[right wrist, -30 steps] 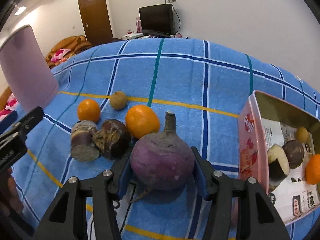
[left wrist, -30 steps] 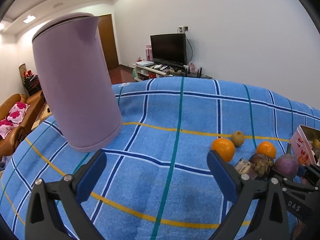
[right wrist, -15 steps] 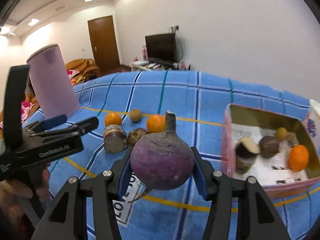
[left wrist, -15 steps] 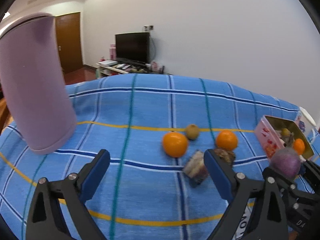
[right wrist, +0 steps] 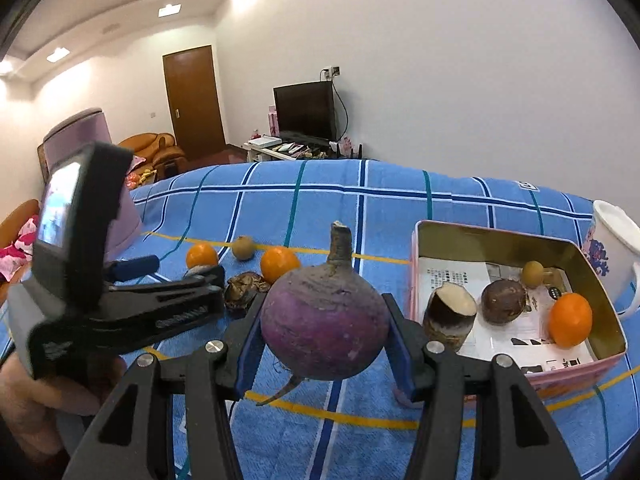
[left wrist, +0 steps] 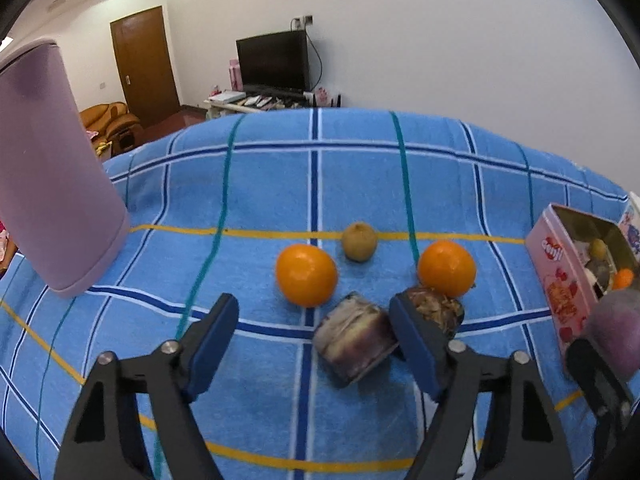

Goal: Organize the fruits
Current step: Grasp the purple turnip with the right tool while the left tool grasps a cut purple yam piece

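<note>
My right gripper (right wrist: pixel 324 340) is shut on a purple turnip (right wrist: pixel 325 320) and holds it above the cloth, just left of the pink tin box (right wrist: pixel 516 240). The box holds a cut taro, a brown tuber, a small kiwi-like fruit and an orange. My left gripper (left wrist: pixel 314 340) is open and low over the blue checked cloth. A cut taro piece (left wrist: pixel 354 340) lies between its fingers. A dark tuber (left wrist: pixel 436 308) sits by the right finger. Beyond lie two oranges (left wrist: pixel 306 274) (left wrist: pixel 447 268) and a small brown fruit (left wrist: pixel 359 241).
A tall lilac kettle (left wrist: pixel 52 184) stands at the left of the cloth. A white mug (right wrist: pixel 616 252) stands right of the tin box. The tin box also shows at the right edge of the left wrist view (left wrist: pixel 560 280).
My right gripper has lifted the turnip and carried it right, toward the tin box. My left gripper has swung right and closer to the loose fruits, so the taro piece now lies between its fingers.
</note>
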`<act>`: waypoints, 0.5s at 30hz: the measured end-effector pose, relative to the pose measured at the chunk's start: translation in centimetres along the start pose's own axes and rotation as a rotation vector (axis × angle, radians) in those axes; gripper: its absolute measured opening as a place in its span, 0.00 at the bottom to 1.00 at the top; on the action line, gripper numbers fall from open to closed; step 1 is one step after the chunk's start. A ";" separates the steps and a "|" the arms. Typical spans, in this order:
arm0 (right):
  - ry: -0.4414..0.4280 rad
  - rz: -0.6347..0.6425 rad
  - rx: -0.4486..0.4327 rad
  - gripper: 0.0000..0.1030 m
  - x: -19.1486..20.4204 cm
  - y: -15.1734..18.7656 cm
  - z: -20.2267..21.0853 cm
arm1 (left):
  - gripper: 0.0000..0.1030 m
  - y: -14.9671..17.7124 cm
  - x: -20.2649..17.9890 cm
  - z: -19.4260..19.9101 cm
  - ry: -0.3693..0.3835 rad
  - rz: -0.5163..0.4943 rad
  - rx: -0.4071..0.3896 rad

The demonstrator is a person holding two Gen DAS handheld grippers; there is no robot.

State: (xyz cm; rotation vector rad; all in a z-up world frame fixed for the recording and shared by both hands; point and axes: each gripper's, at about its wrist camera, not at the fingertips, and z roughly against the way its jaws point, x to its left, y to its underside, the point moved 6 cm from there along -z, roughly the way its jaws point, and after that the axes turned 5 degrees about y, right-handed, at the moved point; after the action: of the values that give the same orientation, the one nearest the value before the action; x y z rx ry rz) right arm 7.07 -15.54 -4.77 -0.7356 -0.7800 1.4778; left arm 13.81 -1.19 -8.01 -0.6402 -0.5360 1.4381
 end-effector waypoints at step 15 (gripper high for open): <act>0.009 0.000 -0.016 0.54 0.2 0.1 0.3 | 0.46 0.9 2.4 0.9 0.226 0.142 -0.008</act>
State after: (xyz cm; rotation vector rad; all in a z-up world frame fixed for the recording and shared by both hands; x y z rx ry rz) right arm 6.77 -15.38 -4.64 -0.7543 -0.7858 1.4691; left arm 12.74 1.33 -8.11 -0.8494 -0.3244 1.4726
